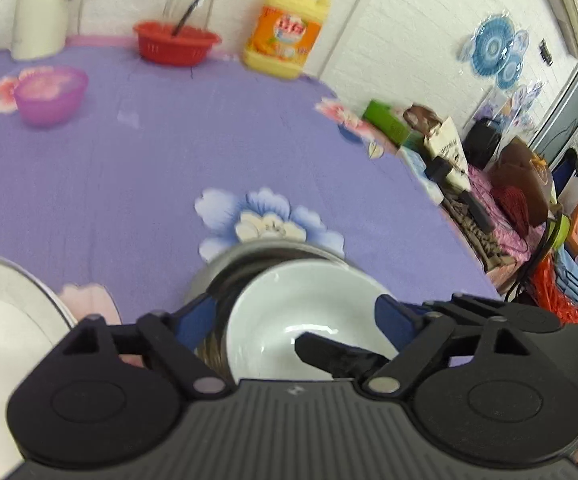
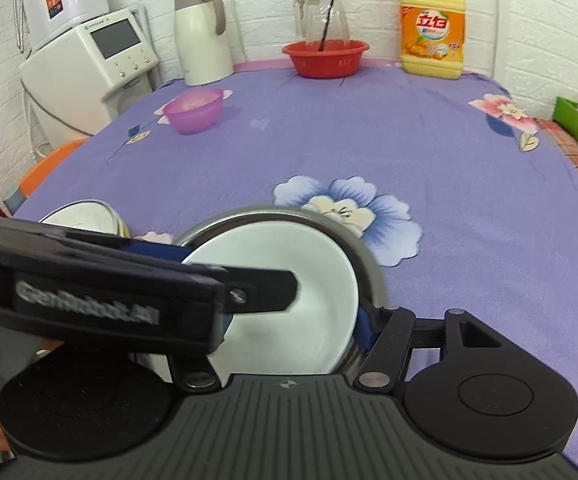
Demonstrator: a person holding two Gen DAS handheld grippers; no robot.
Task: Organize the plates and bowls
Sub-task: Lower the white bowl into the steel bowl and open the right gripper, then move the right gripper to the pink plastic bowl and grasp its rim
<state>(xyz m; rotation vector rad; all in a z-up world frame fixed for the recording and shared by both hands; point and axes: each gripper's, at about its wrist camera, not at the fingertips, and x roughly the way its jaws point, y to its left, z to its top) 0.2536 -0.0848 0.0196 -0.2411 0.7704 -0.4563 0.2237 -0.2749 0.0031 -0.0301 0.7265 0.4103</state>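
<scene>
Near the table's front edge, my left gripper (image 1: 295, 322) stands released astride the white bowl (image 1: 305, 320) — nested in the steel basin (image 1: 273, 250) for stacking — while my right gripper's (image 2: 289, 316) grip I cannot tell

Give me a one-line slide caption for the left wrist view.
Left gripper open above a white bowl nested in a steel bowl on the purple floral tablecloth.

Black ribbed left gripper (image 1: 297, 316), blue pads (image 1: 395, 320), silver rivets.
</scene>
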